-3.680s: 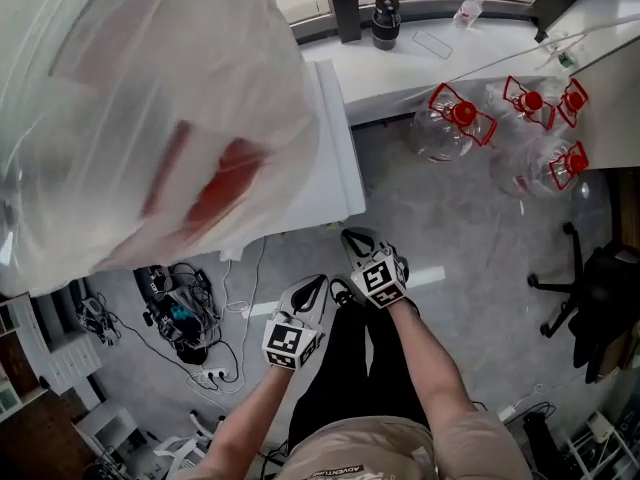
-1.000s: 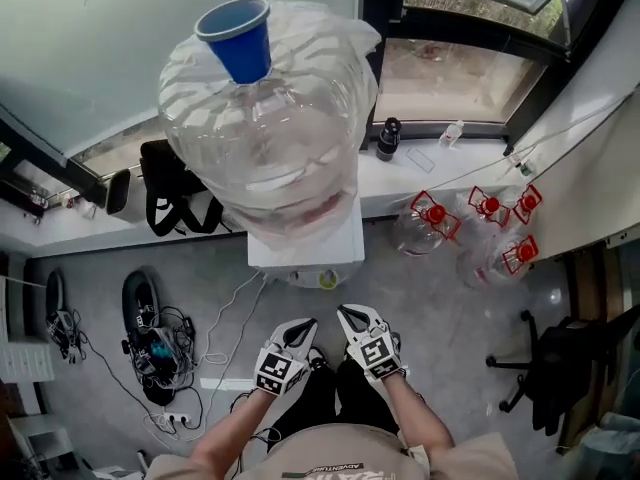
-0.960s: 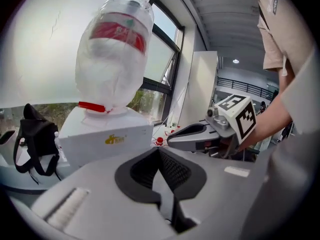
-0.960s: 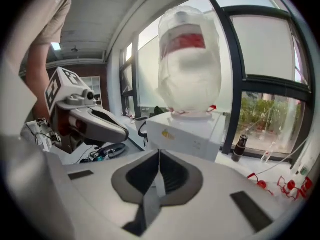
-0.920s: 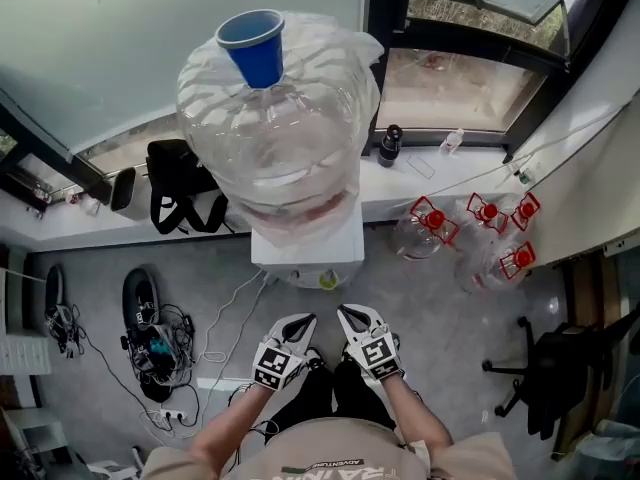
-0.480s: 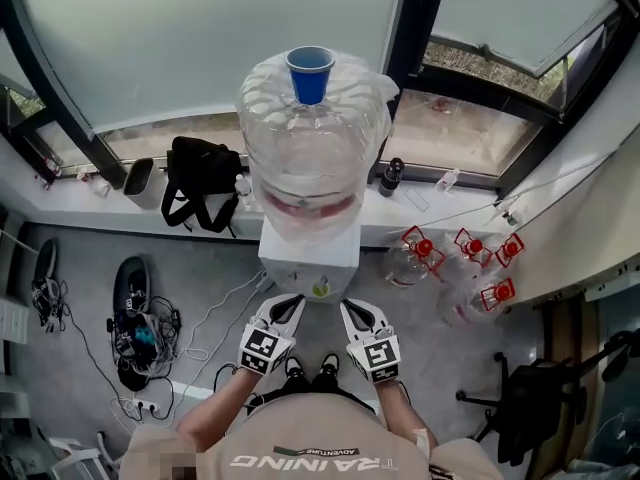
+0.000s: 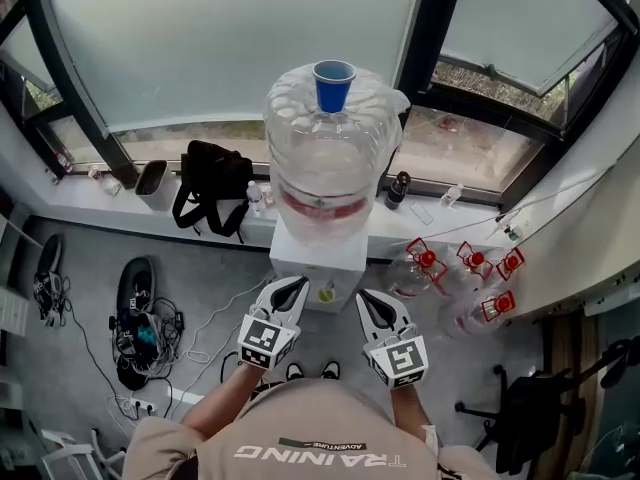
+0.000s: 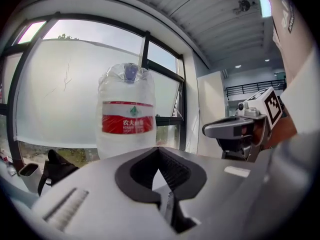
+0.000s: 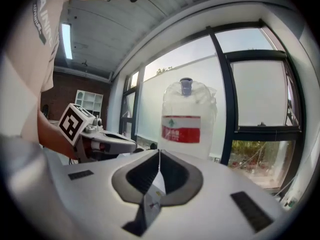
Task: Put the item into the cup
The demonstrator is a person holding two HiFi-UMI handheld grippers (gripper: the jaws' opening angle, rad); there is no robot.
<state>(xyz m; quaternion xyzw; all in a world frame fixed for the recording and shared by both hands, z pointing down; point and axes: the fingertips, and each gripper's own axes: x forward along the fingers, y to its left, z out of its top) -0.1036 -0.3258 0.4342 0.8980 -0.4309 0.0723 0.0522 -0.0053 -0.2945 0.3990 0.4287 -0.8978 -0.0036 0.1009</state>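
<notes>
Left gripper (image 7: 285,290) jaws closed, empty. Right gripper (image 7: 374,306) closed too, empty. Blue cup (image 7: 333,86) stands upright on top of big water bottle (image 7: 330,173), ahead of both grippers, well apart.

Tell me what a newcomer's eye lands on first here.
The big clear water bottle with a red label stands on a white dispenser at the window, mid-frame in the head view, with a blue cup perched on top. Below it, the left gripper and right gripper point toward it, both shut on nothing. Red-capped jugs lie on the floor to the right.
</notes>
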